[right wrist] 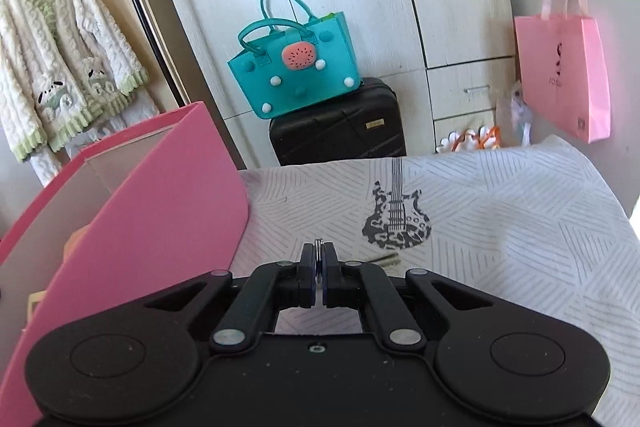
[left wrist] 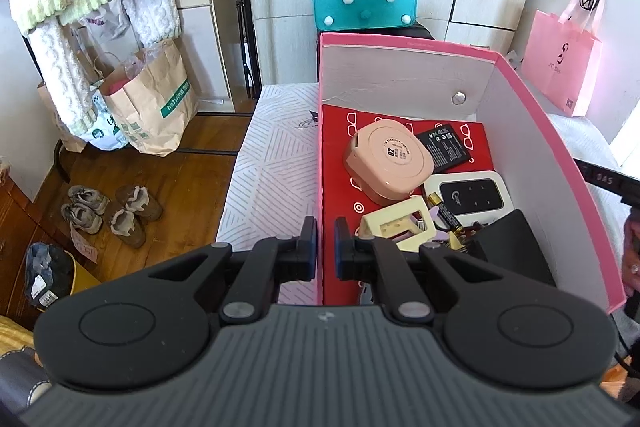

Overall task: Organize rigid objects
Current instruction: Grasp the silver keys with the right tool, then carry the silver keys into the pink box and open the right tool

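The left gripper [left wrist: 325,241] is clamping its fingers on the pink box's wall [left wrist: 320,163], steadying it, while the right gripper [right wrist: 319,263], beside the box on the bed [right wrist: 500,227], is pinching a metal key ring [right wrist: 319,247] for transfer.

Both handheld tools are built alike: the left gripper [left wrist: 325,241] and the right gripper [right wrist: 319,263] are matte black, each with two broad rounded lobes marked by a faint ring, angled linkage arms pinned with silver rivets, and short fingers faced with dark blue pads. The left one's body between the lobes is grey and ribbed with a small logo near its front edge, while the right one's is smooth black, dust-speckled, with one small screw at the centre.
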### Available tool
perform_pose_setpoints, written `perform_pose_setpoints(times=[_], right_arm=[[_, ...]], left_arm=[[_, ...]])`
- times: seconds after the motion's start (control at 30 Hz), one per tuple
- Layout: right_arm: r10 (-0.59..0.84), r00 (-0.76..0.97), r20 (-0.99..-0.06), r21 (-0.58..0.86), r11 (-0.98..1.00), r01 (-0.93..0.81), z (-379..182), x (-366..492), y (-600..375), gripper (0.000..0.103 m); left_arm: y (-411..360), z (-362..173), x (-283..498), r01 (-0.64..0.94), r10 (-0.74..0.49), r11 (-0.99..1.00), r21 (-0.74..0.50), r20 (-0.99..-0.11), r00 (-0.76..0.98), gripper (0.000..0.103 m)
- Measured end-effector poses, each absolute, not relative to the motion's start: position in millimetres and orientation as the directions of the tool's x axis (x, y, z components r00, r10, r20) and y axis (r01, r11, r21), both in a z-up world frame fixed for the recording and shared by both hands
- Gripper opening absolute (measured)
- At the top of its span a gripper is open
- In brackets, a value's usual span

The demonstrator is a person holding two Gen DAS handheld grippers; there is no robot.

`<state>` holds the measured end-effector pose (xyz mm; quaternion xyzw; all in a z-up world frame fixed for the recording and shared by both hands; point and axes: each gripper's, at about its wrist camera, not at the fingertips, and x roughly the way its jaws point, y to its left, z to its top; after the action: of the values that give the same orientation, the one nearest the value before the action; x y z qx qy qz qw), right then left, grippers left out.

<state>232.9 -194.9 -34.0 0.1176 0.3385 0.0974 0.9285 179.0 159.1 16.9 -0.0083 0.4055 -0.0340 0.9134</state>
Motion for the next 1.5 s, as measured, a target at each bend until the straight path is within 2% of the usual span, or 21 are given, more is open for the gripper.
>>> perform_pose_setpoints(times=[0.2,0.4,0.57,0.97,1.1,1.27,1.5], right_arm=[[0.367,0.724,-0.583,0.398,0.907,-0.139,-23.3,221.4,-197.3,0.005],[0.45,0.74,-0.501,0.438,0.869,-0.231,10.8,200.2,-190.6,0.005],[0.499,0.745,-0.443,0.408,0.852,-0.328,45.3,189.1,-176.7,0.005],[0.582,0.694,-0.424,0.318,0.813,-0.488,94.9,197.3,-145.4,0.005],[0.633,0.668,-0.392,0.392,0.772,-0.501,94.5,206.3,-153.1,0.005],[0.634,0.634,-0.443,0.386,0.773,-0.504,77.1,222.3,-140.6,0.005],[0.538,0.661,-0.523,0.255,0.839,-0.482,50.4,239.4,-120.1,0.005]], left_arm=[[162.8,14.4,178.1,0.045,-0.082,0.996,-0.071,-0.732,0.676,0.006],[163.3,14.4,178.0,0.043,-0.089,0.996,-0.081,-0.73,0.678,0.006],[162.8,15.5,178.1,0.043,-0.09,0.996,-0.083,-0.729,0.678,0.006],[161.7,16.3,178.7,0.083,-0.093,0.995,-0.05,-0.732,0.675,0.006],[165.4,16.0,178.3,0.075,-0.101,0.995,-0.069,-0.731,0.675,0.006],[166.8,16.1,179.7,0.065,-0.11,0.994,-0.089,-0.732,0.672,0.006],[163.7,14.7,177.7,0.056,-0.094,0.996,-0.076,-0.728,0.679,0.007]])
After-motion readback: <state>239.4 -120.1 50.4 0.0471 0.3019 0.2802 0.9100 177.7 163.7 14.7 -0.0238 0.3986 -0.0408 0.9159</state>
